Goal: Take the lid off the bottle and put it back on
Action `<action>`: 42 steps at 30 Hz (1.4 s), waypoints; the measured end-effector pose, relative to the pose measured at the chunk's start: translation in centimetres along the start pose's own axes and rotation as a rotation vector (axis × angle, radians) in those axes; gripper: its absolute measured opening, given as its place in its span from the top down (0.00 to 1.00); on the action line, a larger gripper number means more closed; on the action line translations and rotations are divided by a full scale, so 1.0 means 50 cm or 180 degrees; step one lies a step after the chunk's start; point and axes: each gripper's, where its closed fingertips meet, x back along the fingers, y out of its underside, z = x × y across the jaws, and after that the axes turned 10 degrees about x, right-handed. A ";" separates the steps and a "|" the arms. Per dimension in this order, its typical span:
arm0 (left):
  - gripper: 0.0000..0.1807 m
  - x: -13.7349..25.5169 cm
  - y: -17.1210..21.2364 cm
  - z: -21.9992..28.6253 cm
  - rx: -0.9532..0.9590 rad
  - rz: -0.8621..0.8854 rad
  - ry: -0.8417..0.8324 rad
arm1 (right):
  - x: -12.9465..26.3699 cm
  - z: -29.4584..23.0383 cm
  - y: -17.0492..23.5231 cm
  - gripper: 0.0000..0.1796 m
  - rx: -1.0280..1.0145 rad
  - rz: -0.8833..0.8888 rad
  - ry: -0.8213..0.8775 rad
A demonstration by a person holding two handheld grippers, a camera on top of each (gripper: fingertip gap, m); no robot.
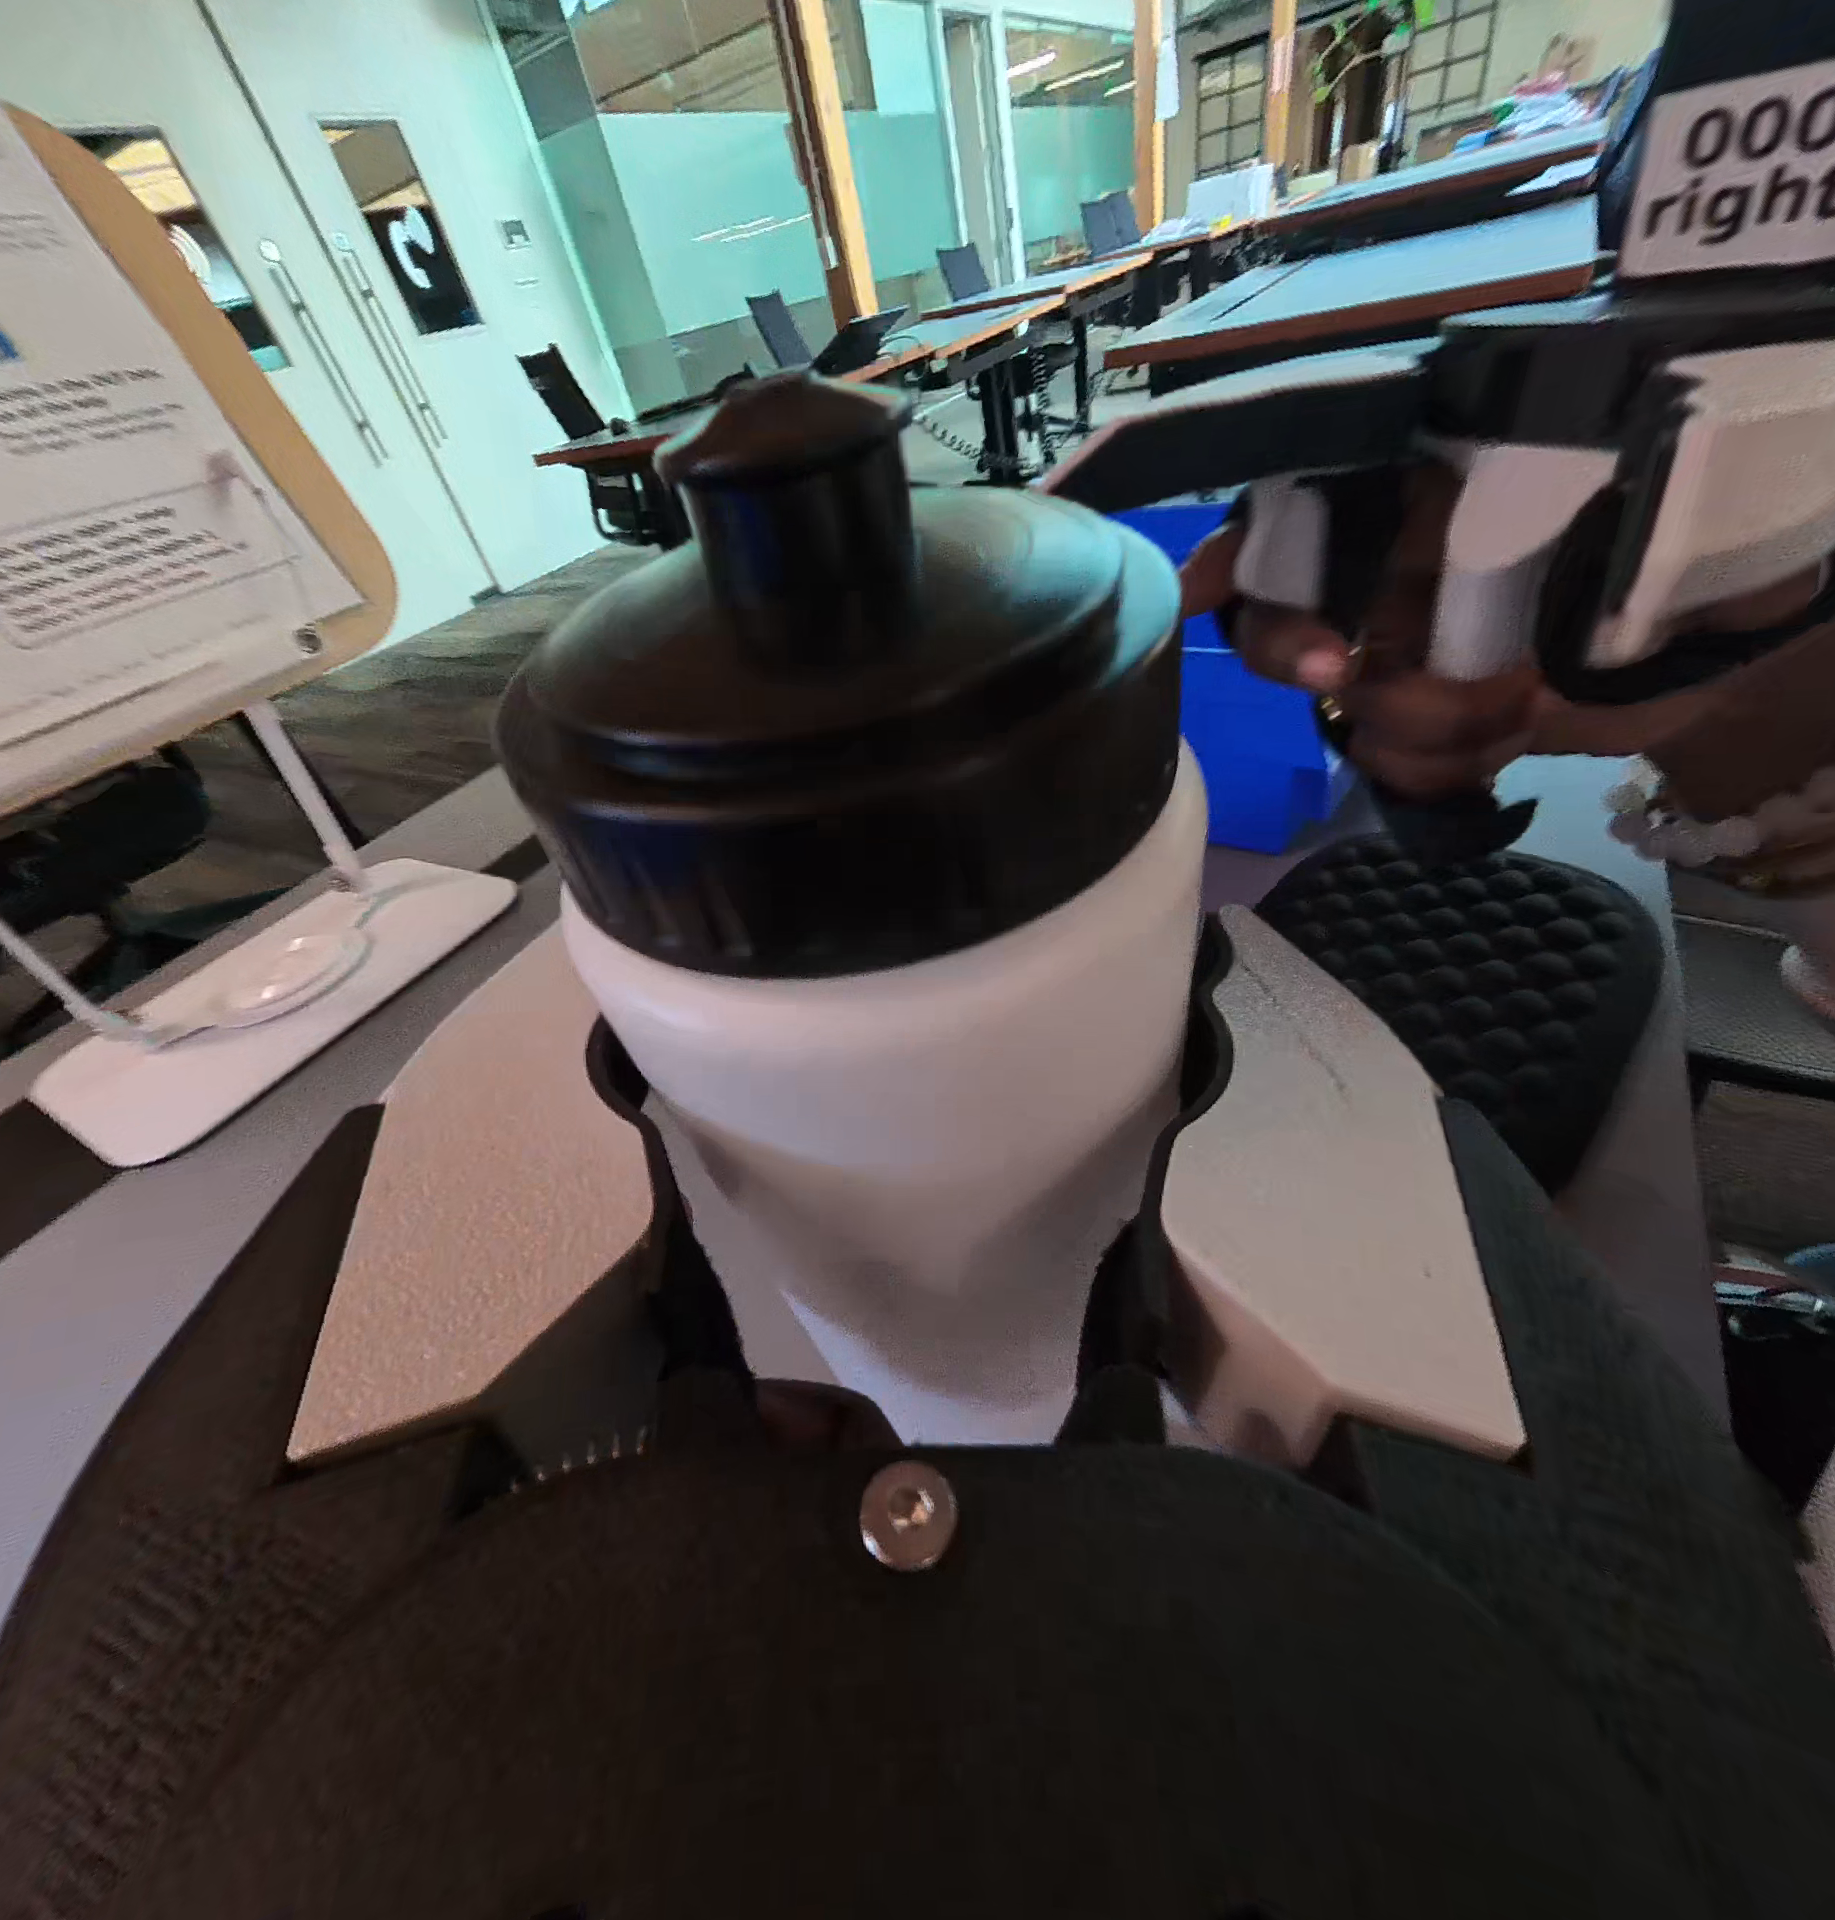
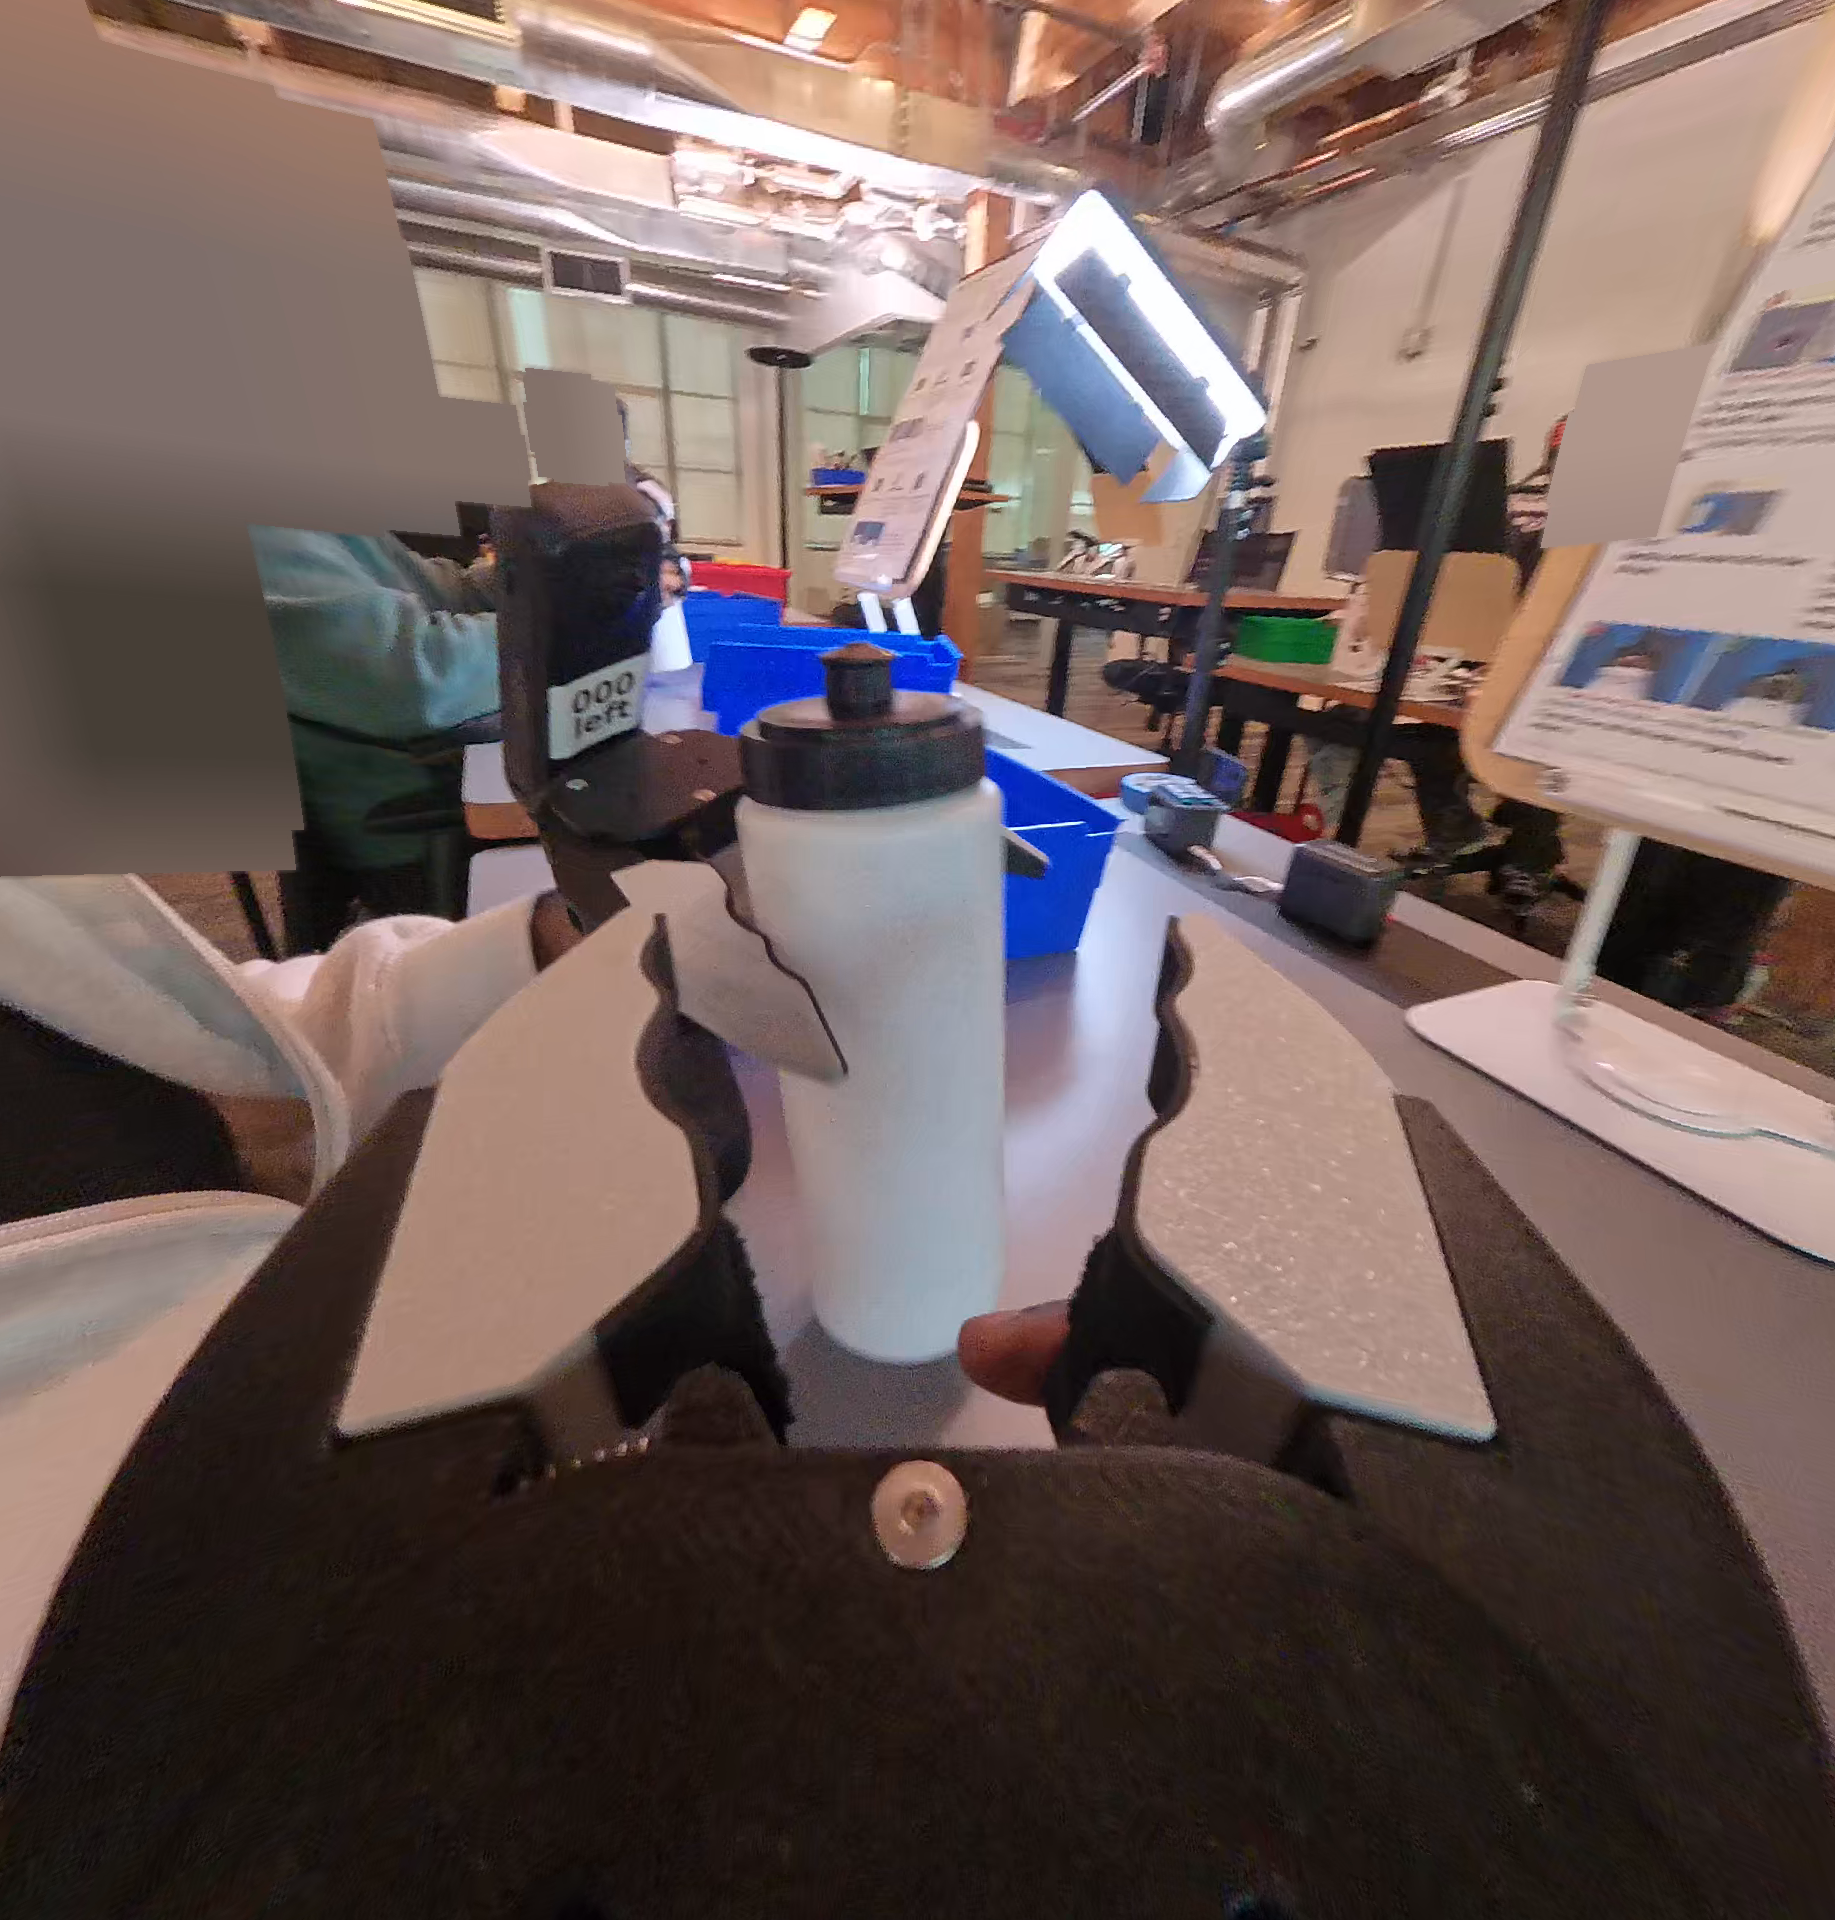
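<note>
Bottle (image 2: pixel 892 1039): upright on tabletop (image 2: pixel 1308 1039), black lid (image 2: pixel 861 748) still on. Left hand-held gripper (image 1: pixel 902 1091) clamps its body; right hand-held gripper (image 2: pixel 918 1039) spread wide, empty. Removal apparently pending.

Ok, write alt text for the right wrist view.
A white plastic bottle with a black screw-on lid stands upright on a grey table, gripped on its upper body by the left gripper. The open right gripper frames it without touching, and blue plastic bins sit behind.
</note>
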 end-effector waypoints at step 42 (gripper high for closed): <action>0.49 0.002 0.019 0.059 0.0358 0.0273 0.0626 | -0.162 -0.035 0.027 0.56 0.0148 -0.0313 0.0044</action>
